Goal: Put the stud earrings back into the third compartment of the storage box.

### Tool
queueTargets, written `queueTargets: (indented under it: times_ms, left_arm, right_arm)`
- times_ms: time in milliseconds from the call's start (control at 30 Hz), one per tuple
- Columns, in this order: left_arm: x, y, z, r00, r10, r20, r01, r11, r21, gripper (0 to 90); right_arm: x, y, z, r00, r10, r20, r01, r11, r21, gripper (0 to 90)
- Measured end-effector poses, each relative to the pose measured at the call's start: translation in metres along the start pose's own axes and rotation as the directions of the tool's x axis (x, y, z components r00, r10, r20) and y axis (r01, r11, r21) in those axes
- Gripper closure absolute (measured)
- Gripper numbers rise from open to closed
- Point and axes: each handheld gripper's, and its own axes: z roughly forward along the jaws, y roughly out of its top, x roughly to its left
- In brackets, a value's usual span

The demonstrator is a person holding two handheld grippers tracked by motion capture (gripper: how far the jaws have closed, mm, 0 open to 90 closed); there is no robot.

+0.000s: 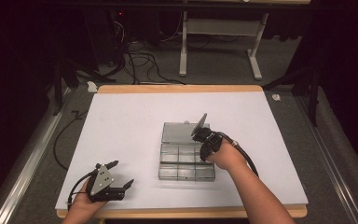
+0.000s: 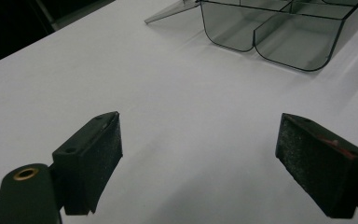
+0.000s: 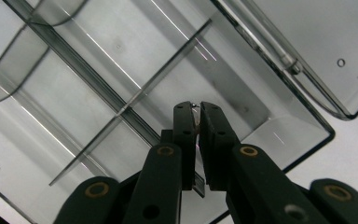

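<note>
Clear plastic box (image 1: 186, 161) lies open on the white table (image 1: 121, 135), right gripper (image 3: 196, 116) pinched on a small unidentifiable item over a compartment, left gripper (image 2: 198, 158) spread apart near the table's front edge.

White table (image 1: 135, 140); clear compartment box (image 1: 179, 165) on it, lid open.

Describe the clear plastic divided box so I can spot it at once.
On the white table top, look right of centre, under the right gripper. There lies the clear plastic divided box, a see-through tray split into small compartments, its lid lying open behind it. Nothing else on the table top is transparent.
</note>
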Motion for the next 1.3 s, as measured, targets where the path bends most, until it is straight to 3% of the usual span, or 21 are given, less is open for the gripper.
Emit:
queueTargets:
  times_ms: [333, 367, 400, 433, 667, 733, 767, 800, 1167, 1300]
  left_arm:
    - [0.0, 0.0, 0.0, 1.0, -0.002, 0.002, 0.002, 1.0, 0.001, 15.2]
    - [0.0, 0.0, 0.0, 1.0, -0.002, 0.002, 0.002, 1.0, 0.002, 15.2]
    - [0.0, 0.0, 0.0, 1.0, -0.002, 0.002, 0.002, 1.0, 0.002, 15.2]
    - [0.0, 0.0, 0.0, 1.0, -0.003, 0.003, 0.003, 1.0, 0.002, 15.2]
    - [0.0, 0.0, 0.0, 1.0, -0.003, -0.001, 0.003, 1.0, -0.003, 15.2]
    - [0.0, 0.0, 0.0, 1.0, 0.0, -0.004, 0.0, 1.0, -0.005, 15.2]
    - [0.0, 0.0, 0.0, 1.0, 0.001, -0.004, -0.001, 1.0, -0.005, 15.2]
    - [0.0, 0.0, 0.0, 1.0, 0.003, -0.005, -0.003, 1.0, -0.005, 15.2]
    - [0.0, 0.0, 0.0, 1.0, 0.0, -0.005, 0.0, 1.0, 0.001, 15.2]
    - [0.0, 0.0, 0.0, 1.0, -0.001, -0.006, 0.001, 1.0, 0.0, 15.2]
  right_arm:
    - [0.001, -0.003, -0.008, 0.9998, 0.021, -0.005, -0.021, 1.0, -0.015, 80.4]
    - [-0.001, -0.004, -0.011, 1.0, -0.009, -0.001, 0.009, 1.0, -0.029, 80.1]
    - [0.001, -0.004, -0.013, 0.9996, 0.028, -0.003, -0.028, 0.999, -0.026, 79.7]
    - [-0.001, -0.006, -0.017, 1.0, -0.001, 0.007, 0.001, 0.999, -0.036, 79.1]
    - [-0.001, -0.014, -0.041, 0.9994, 0.026, 0.021, -0.025, 0.996, -0.082, 73.6]
    - [-0.004, -0.018, -0.045, 0.9996, 0.013, 0.026, -0.011, 0.995, -0.097, 70.8]
    - [-0.004, -0.021, -0.048, 0.9987, 0.045, 0.025, -0.042, 0.994, -0.097, 69.9]
    - [-0.007, -0.023, -0.049, 0.9991, 0.025, 0.033, -0.021, 0.994, -0.106, 69.5]
    - [-0.026, -0.052, -0.058, 0.9924, 0.11, 0.056, -0.101, 0.985, -0.141, 55.1]
    - [-0.034, -0.063, -0.056, 0.9922, 0.11, 0.058, -0.1, 0.983, -0.156, 51.2]
